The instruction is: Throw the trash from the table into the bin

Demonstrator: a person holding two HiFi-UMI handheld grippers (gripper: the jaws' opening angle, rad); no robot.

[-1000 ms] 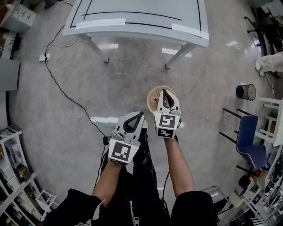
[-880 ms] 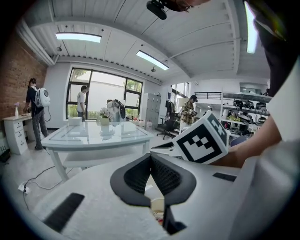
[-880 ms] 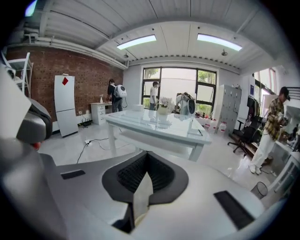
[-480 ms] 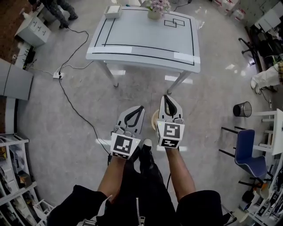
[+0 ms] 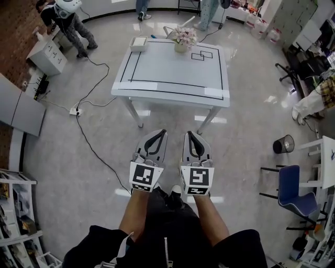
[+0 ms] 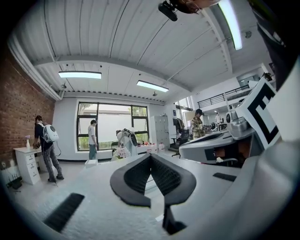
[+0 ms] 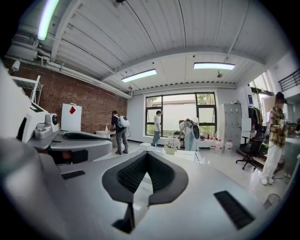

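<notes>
The white table stands on the glossy grey floor ahead of the person, well apart from both grippers; in the head view its long axis runs across the picture from left to right, and one long edge faces the person, dipping slightly toward the right. A black tape line frames the tabletop, and two strips of white tape lie along the near edge by the corners. At the far edge stand a pot of pale flowers and, to its left, a shallow white box; two small overlapping tape rectangles are marked just right of the flowers.

The left gripper and the right gripper are held side by side above the person's legs, near each other but not touching; their long axes run up the picture, tips toward the table, the left leaning slightly to the right. Each gripper's own view shows its ribbed black pads meeting at the tip, so both are clenched with nothing between them; beyond each closed tip the tabletop stretches away to the flowers.

A black mesh wastebasket stands upright on the floor to the right, mouth up, well apart from the table and near a blue chair; a black cable trails from a power strip on the left; a person with a white backpack stands by a white cabinet at the upper left.
</notes>
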